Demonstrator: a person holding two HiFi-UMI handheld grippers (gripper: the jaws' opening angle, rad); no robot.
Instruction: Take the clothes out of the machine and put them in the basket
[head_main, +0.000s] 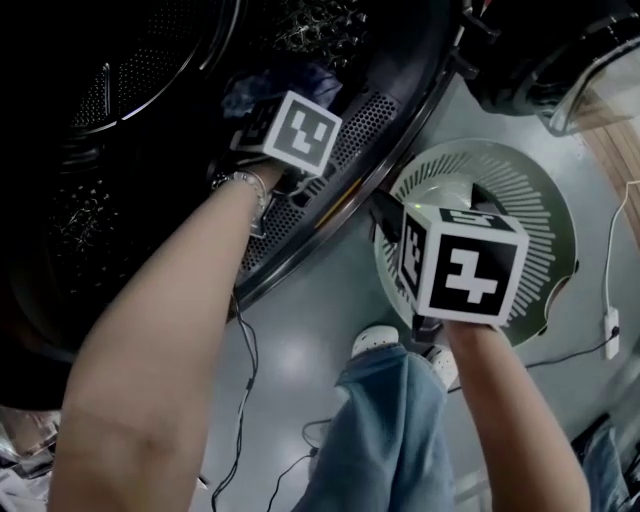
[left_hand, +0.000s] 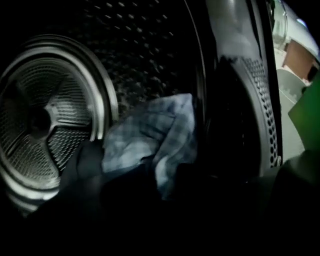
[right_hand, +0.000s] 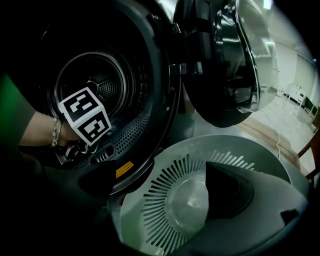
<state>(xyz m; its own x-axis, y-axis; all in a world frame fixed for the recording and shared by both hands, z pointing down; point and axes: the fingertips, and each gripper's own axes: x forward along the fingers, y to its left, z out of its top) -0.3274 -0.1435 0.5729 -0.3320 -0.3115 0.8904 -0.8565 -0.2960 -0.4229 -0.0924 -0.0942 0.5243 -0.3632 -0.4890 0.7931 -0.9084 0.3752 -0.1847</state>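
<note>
A blue plaid cloth (left_hand: 150, 140) lies on dark clothes (left_hand: 125, 200) at the bottom of the machine's drum (left_hand: 45, 120). In the head view the cloth (head_main: 285, 80) shows just past the left gripper's marker cube (head_main: 292, 132). My left gripper (left_hand: 185, 200) reaches in through the opening, steeply down at the cloth. Its jaws are lost in the dark, so their state cannot be read. My right gripper (head_main: 435, 200) hangs outside over the round grey basket (head_main: 555, 200), jaws apart and holding nothing. The basket's slotted bottom (right_hand: 185, 200) shows between them.
The machine's glass door (right_hand: 230, 75) stands swung open to the right above the basket. The perforated door rim (head_main: 330, 170) lies under the left wrist. The person's jeans leg (head_main: 390, 430) and shoe (head_main: 375, 340) stand beside the basket. Cables (head_main: 240, 400) trail on the floor.
</note>
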